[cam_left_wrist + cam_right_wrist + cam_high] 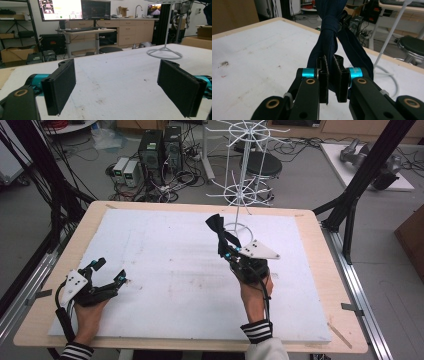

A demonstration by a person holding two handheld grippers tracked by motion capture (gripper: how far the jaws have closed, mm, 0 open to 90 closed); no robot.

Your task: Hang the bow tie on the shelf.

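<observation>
A dark navy bow tie [219, 231] is held up above the white board by my right gripper [230, 254], which is shut on its lower band. In the right gripper view the knotted fabric [329, 30] rises from between the two black pads [324, 75]. Just beyond it stands a white wire rack [243, 175] with hook arms, its ring base [240, 231] resting on the board. My left gripper [111, 271] rests low at the board's left side. Its two jaws stand wide apart with nothing between them [117, 85].
The white foam board [165, 270] covers a wooden table [315, 285]. Black frame posts [357, 185] stand at the right, with computers and cables [160, 155] on the floor behind. A round stool [263, 165] sits behind the rack.
</observation>
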